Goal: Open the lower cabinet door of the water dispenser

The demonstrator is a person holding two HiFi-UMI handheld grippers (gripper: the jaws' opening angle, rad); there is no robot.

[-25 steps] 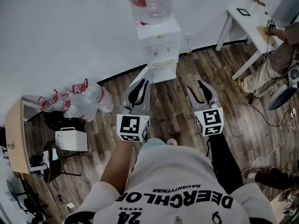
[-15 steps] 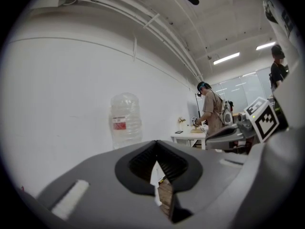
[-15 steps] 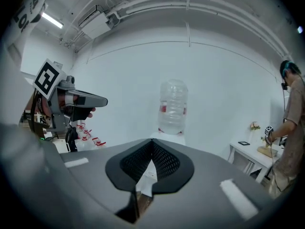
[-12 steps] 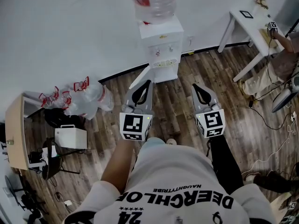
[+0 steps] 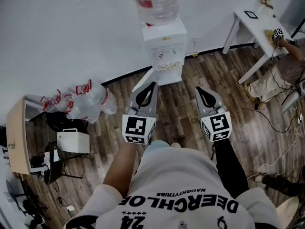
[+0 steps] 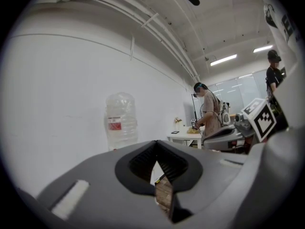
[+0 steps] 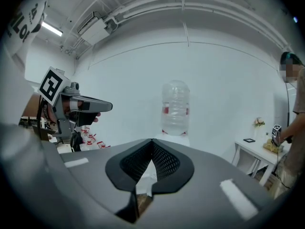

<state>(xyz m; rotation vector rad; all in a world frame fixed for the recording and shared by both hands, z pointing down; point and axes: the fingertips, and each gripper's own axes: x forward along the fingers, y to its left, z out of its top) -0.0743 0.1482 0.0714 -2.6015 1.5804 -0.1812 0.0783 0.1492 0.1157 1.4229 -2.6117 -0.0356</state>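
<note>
The right hand-held gripper is now holding its jaws fully together with nothing between them. A second ago they were standing wide apart, so this closing is the one change to record. The left hand-held gripper is likewise keeping its jaws pressed tip to tip and carrying nothing, as before. Both are pointing roughly level, side by side and apart from each other, above the wooden floor.

The water dispenser is standing ahead of both tips and well apart from them, against the wall, with the bottle sitting on top. The lower cabinet door is lying ahead of and below the tips, nearer the left tip's line than the right's. The steep head view is not showing a handle, nor whether the door is fully shut.

Judgement: the jaws closed in free air, so they are gaining no hold on the door, and the task is standing at its approach stage. The next move is calling for an advance toward the door's edge or handle. Gripping a handle is likely requiring reopened jaws, while closed tips may be serving to hook an edge instead
</note>
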